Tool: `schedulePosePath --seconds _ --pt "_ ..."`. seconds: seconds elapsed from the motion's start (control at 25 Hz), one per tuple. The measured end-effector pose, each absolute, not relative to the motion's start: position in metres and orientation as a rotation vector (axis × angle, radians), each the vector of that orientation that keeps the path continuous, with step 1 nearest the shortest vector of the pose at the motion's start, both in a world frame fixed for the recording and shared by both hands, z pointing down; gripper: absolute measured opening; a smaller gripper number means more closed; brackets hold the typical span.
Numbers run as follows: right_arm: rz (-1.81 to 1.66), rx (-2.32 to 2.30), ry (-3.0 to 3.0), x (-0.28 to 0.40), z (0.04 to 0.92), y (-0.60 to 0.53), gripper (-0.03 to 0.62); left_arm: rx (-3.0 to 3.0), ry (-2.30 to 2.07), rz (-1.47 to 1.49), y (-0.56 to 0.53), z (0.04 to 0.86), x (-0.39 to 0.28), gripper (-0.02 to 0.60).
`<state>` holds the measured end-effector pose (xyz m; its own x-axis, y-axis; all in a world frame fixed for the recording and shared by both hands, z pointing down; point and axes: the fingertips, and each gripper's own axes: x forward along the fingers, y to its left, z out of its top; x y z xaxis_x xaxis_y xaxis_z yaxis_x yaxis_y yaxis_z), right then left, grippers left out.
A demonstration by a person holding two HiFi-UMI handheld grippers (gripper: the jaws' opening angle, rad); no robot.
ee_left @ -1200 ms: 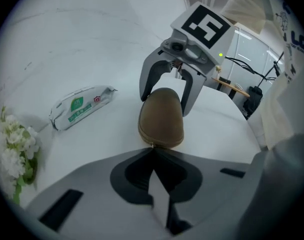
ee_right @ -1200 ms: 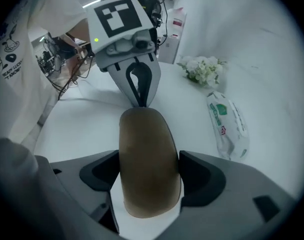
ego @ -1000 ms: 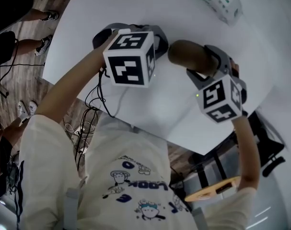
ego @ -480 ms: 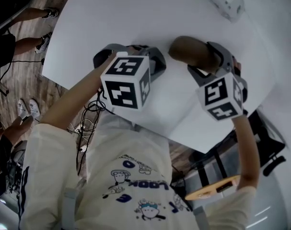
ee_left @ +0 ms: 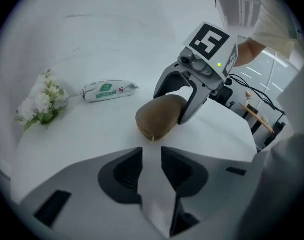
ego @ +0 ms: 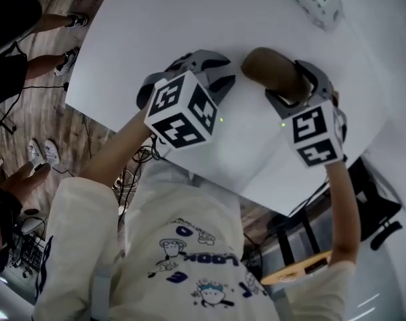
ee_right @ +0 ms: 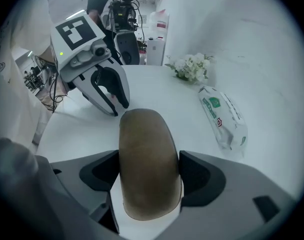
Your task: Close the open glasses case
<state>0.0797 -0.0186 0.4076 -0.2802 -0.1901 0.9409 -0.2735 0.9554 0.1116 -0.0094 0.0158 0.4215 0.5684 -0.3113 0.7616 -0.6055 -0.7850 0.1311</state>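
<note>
The brown glasses case (ego: 268, 71) lies on the white table (ego: 156, 19) with its lid down. My right gripper (ego: 286, 85) is shut on the case's near end; in the right gripper view the case (ee_right: 146, 159) fills the space between the jaws. My left gripper (ego: 219, 72) hovers just left of the case with its jaws drawn together and nothing between them. From the left gripper (ee_left: 152, 154) view the case (ee_left: 159, 116) sits straight ahead, a small clasp at its front, with the right gripper (ee_left: 171, 106) clamped on its far side. The left gripper (ee_right: 116, 108) shows beyond the case's tip.
A packet of wipes (ee_left: 107, 90) and a small bunch of white flowers (ee_left: 41, 101) lie farther back on the table. The table's near edge (ego: 189, 172) runs right by my body. People's legs and cables are on the wooden floor at the left.
My left gripper swung right toward the case, turned, and its jaws went from wide apart to together. The right gripper kept hold of the case.
</note>
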Motion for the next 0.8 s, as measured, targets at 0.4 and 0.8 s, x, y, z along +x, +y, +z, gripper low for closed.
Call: schedulePosePath --seconds 0.4,0.8 --pt "0.068 0.329 -1.858 0.082 0.408 -0.015 0.354 2.59 -0.644 1.288 0.005 0.427 0.01 0.023" --pt "0.073 0.353 -1.85 0.081 0.409 -0.014 0.354 2.609 -0.561 1.343 0.018 0.422 0.006 0.0"
